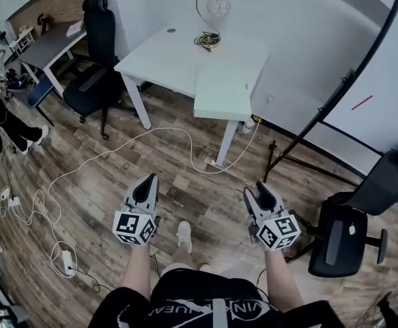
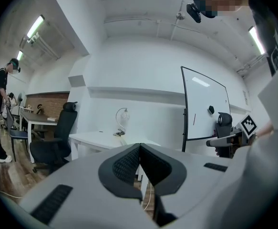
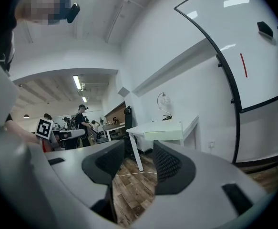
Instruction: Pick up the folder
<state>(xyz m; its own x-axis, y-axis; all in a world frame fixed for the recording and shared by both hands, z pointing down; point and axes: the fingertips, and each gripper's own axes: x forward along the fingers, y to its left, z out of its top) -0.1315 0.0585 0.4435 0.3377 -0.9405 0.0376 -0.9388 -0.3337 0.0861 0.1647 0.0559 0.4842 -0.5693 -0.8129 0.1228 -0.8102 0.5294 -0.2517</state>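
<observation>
Currently one folder (image 1: pixel 224 93), pale, lying flat at the near end of the single white table (image 1: pixel 159 59), upper centre of the head view. Its edges look square with the table end. The lens bends it, so I can't call its long axis, and which side opens is not readable. In the right gripper view it shows edge-on as a thin slab (image 3: pixel 163 135) at the table's front edge.

Two grippers, both low in the head view over the wood floor (image 1: pixel 199 145), well apart from the folder. Left gripper (image 1: pixel 147 183): pads meet at the tip, nothing between them. Right gripper (image 1: pixel 263 191): jaws apart, only floor seen through the gap.

Two black office chairs: one (image 1: pixel 96 53) at the table's left, one (image 1: pixel 349 227) at right. One white cable (image 1: pixel 117 149) loops across the floor.

The whiteboard (image 1: pixel 383 74) is cut off at the right edge.
</observation>
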